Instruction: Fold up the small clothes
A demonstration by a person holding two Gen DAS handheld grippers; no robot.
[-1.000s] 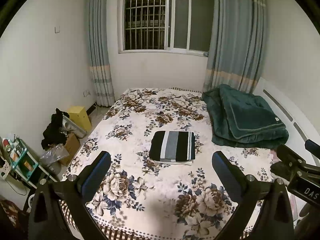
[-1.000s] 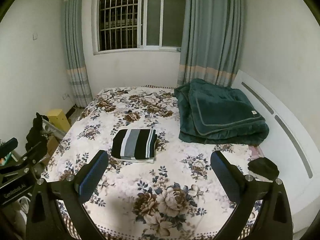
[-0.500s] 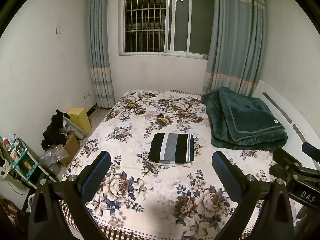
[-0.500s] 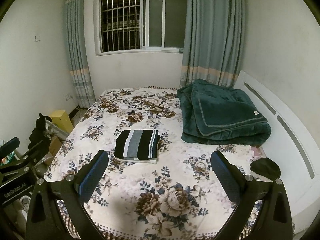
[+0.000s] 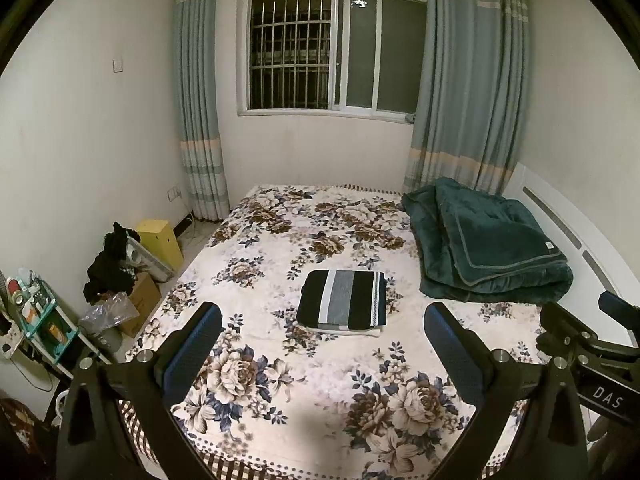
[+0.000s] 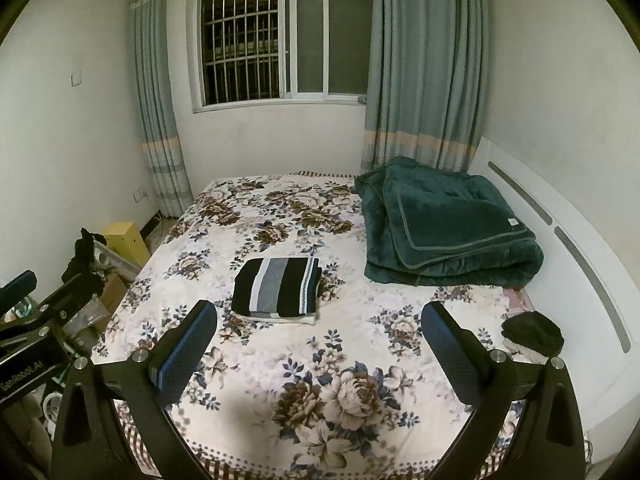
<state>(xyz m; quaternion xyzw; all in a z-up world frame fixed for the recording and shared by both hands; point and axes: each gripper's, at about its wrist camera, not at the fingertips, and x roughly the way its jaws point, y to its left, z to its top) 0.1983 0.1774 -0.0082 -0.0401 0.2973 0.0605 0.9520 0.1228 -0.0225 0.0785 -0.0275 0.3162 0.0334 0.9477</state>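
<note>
A folded garment with black, white and grey stripes [image 5: 342, 299] lies flat in the middle of the floral bed [image 5: 280, 392]; it also shows in the right wrist view [image 6: 278, 291]. My left gripper [image 5: 322, 322] is open and empty, held above the bed's near edge, well short of the garment. My right gripper [image 6: 319, 320] is open and empty too, at about the same distance. Each gripper shows at the edge of the other's view.
A folded dark green blanket [image 6: 444, 224] lies at the bed's far right by the white headboard [image 6: 580, 280]. A small dark cloth [image 6: 534, 332] sits at the right edge. Boxes, bags and a shelf [image 5: 44, 320] crowd the floor left of the bed.
Both grippers have drawn back and risen a little from the bed; the garment sits slightly farther and higher in both views. Both stay open.
</note>
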